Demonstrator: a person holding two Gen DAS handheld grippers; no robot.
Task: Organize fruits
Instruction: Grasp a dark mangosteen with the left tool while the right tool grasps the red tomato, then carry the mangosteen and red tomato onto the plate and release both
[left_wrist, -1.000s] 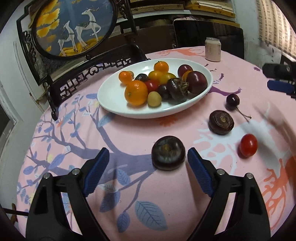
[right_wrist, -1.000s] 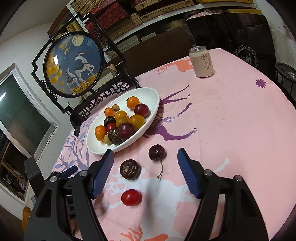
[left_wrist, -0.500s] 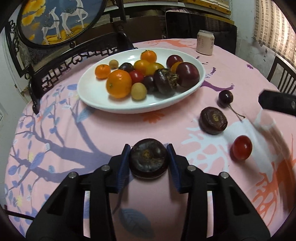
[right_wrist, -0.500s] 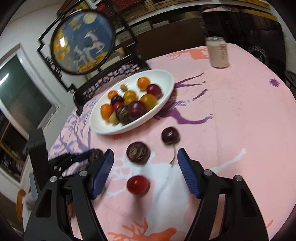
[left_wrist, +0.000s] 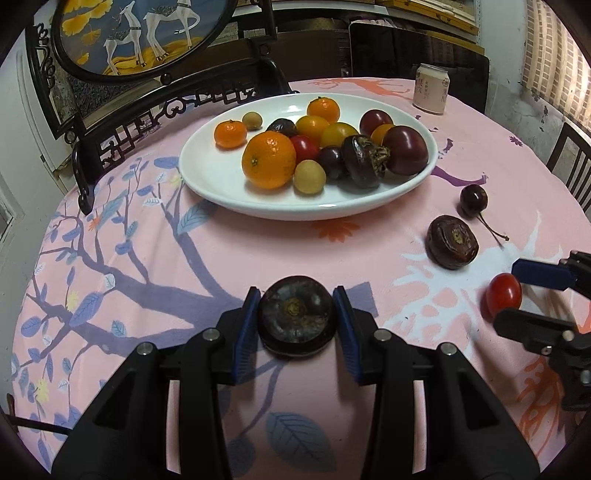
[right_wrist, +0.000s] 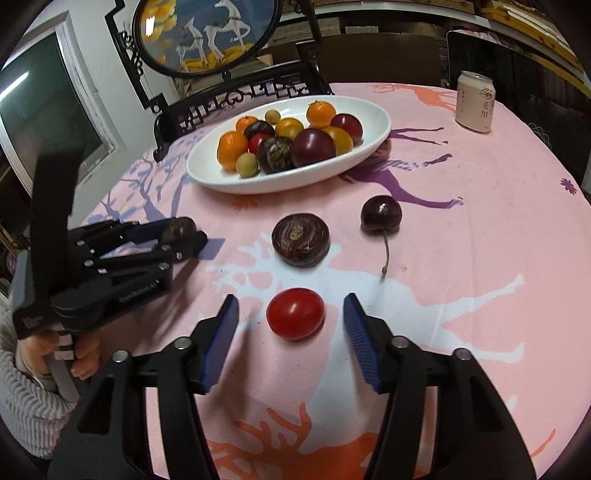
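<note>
Left hand-held gripper (left_wrist: 297, 325) is pinching a dark round fruit (left_wrist: 296, 320) low on the worktop (left_wrist: 155, 258). Right hand-held gripper (right_wrist: 290, 321) is closing around the tomato (right_wrist: 295, 314), pads not touching yet. Risks, I'd say: the tomato squirts out or gets squashed, and the fruit rolls off the crowded bowl (left_wrist: 221, 184).

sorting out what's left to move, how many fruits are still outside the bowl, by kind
dark flat fruits: 2
cherry: 1
tomato: 1
total: 4
</note>
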